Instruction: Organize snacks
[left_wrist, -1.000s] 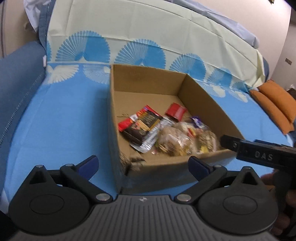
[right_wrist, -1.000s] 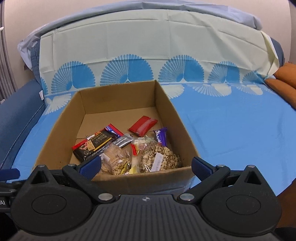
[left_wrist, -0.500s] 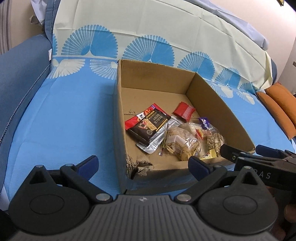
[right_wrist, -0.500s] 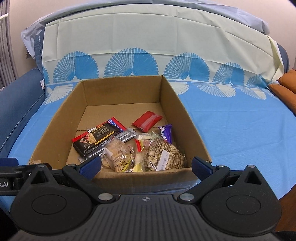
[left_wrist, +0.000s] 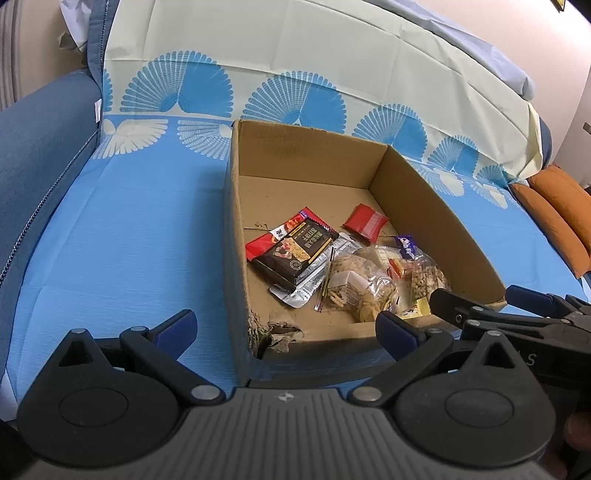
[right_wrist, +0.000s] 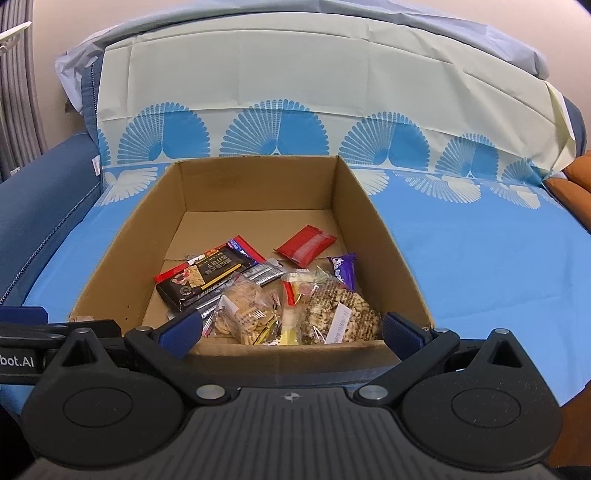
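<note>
- A blue and cream fan-patterned sheet (right_wrist: 461, 258) is covering a couch, and an open brown cardboard box (right_wrist: 365, 206) is sitting on it.
- The snacks are lying in the box's near half: a black and red wrapped bar (right_wrist: 207, 277), a clear bag of pale crackers (right_wrist: 247, 314), a clear bag of seeded crisps (right_wrist: 347, 310), a purple wrapper (right_wrist: 343, 269), and a small red packet (right_wrist: 304, 245) farther in.
- The right gripper (right_wrist: 291, 330) is hovering at the box's near wall, fingers spread wide and empty, the snack pile straight ahead between them.
- The left gripper (left_wrist: 284, 328) is gaping empty at the box's near-left corner, the bar lying diagonally ahead of it; I judge the right one better placed.
</note>
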